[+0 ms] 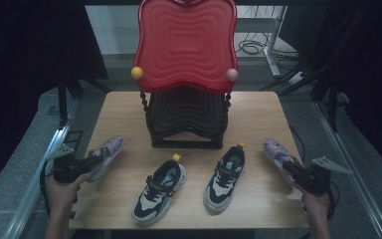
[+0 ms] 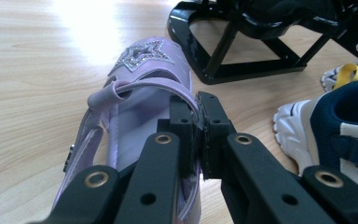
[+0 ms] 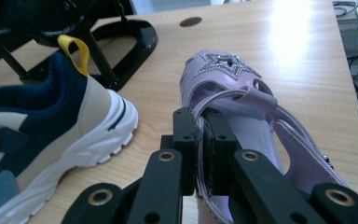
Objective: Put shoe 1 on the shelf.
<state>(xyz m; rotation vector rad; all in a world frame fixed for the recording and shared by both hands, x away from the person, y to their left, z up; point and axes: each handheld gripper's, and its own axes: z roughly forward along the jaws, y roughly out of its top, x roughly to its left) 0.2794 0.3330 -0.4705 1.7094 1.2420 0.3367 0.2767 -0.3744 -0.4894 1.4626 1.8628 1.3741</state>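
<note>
Two lilac sandals with glitter stars lie on the wooden table [image 1: 258, 114]. The left sandal [image 1: 107, 152] [image 2: 142, 88] is near the left edge, and my left gripper [image 1: 93, 160] [image 2: 198, 116] is shut on its side rim by the strap. Near the right edge lies the right sandal [image 1: 274, 152] [image 3: 242, 93], whose inner side rim is pinched by my shut right gripper [image 1: 289, 167] [image 3: 200, 133]. Both sandals rest on the tabletop with toes pointing away from me.
Two navy, cream and white sneakers [image 1: 160, 191] [image 1: 225, 178] lie between the sandals at the front middle. A black shoe rack [image 1: 186, 119] with a red wavy top shelf [image 1: 186, 45] stands at the back centre. Cables trail on the floor at the far right.
</note>
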